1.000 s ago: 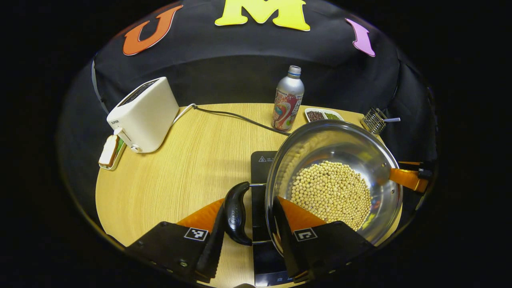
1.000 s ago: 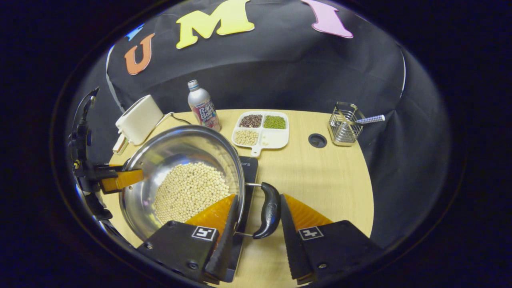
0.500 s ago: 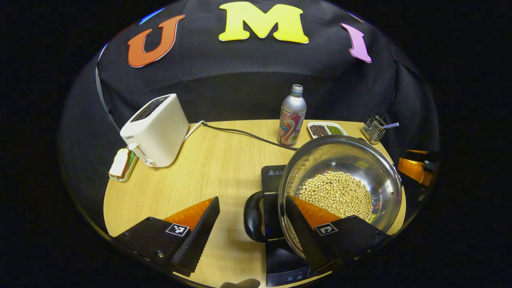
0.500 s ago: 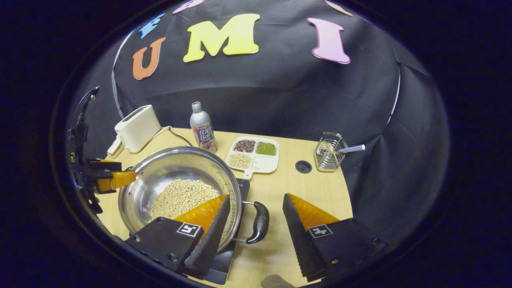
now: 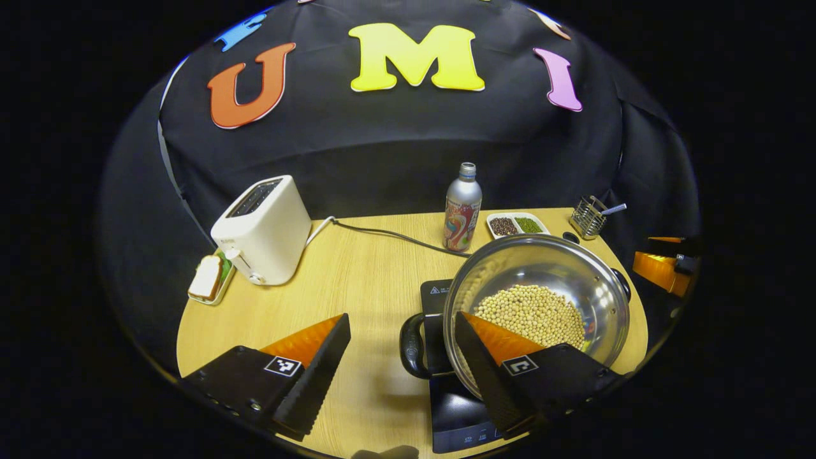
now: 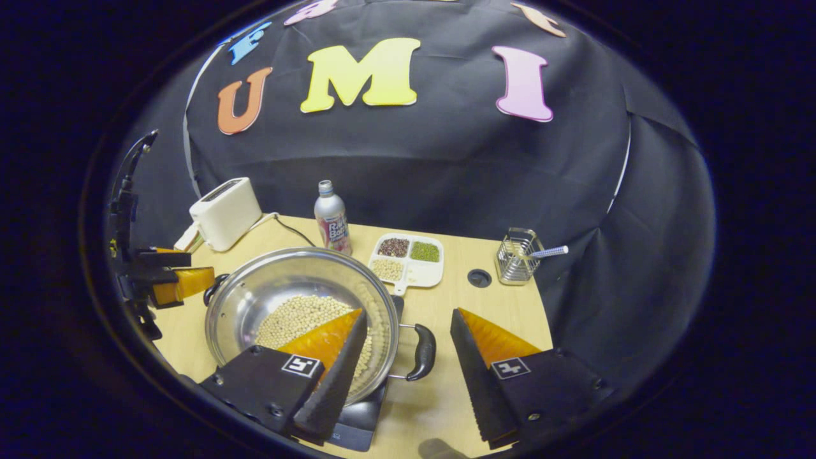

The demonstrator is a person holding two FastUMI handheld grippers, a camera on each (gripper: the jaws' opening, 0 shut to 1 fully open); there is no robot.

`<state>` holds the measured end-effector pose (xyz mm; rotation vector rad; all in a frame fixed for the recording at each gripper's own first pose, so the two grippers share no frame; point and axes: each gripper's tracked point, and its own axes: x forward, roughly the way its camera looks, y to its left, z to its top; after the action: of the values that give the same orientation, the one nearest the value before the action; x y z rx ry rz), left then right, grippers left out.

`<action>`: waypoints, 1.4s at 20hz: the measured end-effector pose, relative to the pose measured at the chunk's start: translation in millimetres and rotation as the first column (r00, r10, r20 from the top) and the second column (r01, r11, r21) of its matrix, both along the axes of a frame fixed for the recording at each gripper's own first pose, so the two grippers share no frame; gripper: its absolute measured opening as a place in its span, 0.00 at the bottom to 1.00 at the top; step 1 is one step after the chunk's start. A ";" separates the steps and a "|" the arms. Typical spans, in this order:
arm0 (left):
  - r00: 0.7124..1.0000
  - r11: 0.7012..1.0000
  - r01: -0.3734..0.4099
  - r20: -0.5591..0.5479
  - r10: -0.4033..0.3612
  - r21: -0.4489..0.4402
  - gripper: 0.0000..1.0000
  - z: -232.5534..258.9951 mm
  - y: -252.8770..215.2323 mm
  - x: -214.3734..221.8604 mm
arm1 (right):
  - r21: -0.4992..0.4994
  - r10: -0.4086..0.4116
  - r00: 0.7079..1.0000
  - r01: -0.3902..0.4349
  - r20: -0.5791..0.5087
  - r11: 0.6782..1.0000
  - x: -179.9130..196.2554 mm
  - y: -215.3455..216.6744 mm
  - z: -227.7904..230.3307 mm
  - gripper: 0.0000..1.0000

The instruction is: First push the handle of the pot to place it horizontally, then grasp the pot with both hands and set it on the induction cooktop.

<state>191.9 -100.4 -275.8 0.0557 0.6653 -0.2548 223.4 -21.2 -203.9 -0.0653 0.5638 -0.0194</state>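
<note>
A steel pot (image 5: 542, 261) holding pale beans sits on the black induction cooktop (image 5: 456, 414). Its black side handles lie level, one (image 5: 411, 347) on the left in the left gripper view and the other (image 6: 424, 350) on the right in the right gripper view. My left gripper (image 5: 401, 317) is open, hovering back from the near handle without touching it. My right gripper (image 6: 408, 312) is open too, apart from its handle. The pot (image 6: 287, 280) and a corner of the cooktop (image 6: 357, 430) lie below it. Each gripper shows across the pot in the other's view: right gripper (image 5: 660, 271), left gripper (image 6: 172, 284).
A white toaster (image 5: 264, 229) with a bread slice (image 5: 207, 280) beside it stands at the back left, its cable running across the table. A metal bottle (image 5: 462, 207), a divided dish (image 6: 408, 261) of grains and a wire holder (image 6: 516, 255) stand behind the pot.
Both grippers were shut on the pot's handles a second ago. They have opened and drawn back and up; the pot now rests on the cooktop.
</note>
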 end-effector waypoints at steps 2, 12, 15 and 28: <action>0.999 1.000 -0.009 0.037 0.010 -0.016 0.98 16.0 2.1 -4.8 | 0.006 0.017 1.000 -0.017 0.016 1.000 -8.2 10.3 10.8 0.87; 0.954 0.997 -0.036 0.294 0.054 -0.067 0.98 135.1 45.8 -37.5 | -0.042 0.080 0.965 -0.072 0.249 0.997 -62.9 58.7 119.2 0.87; 0.923 0.995 -0.049 0.377 0.078 -0.085 0.98 175.9 69.4 -53.6 | -0.065 0.097 0.934 -0.079 0.345 0.995 -85.1 75.4 164.4 0.87; 0.807 0.983 -0.097 0.566 0.170 -0.157 0.97 290.4 153.6 -128.0 | 0.018 0.032 0.789 -0.055 0.614 0.998 -176.3 97.5 274.8 1.00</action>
<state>63.9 53.2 14.6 -0.0316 0.0396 -0.1278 47.1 76.4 70.9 -0.0338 -0.0976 0.0154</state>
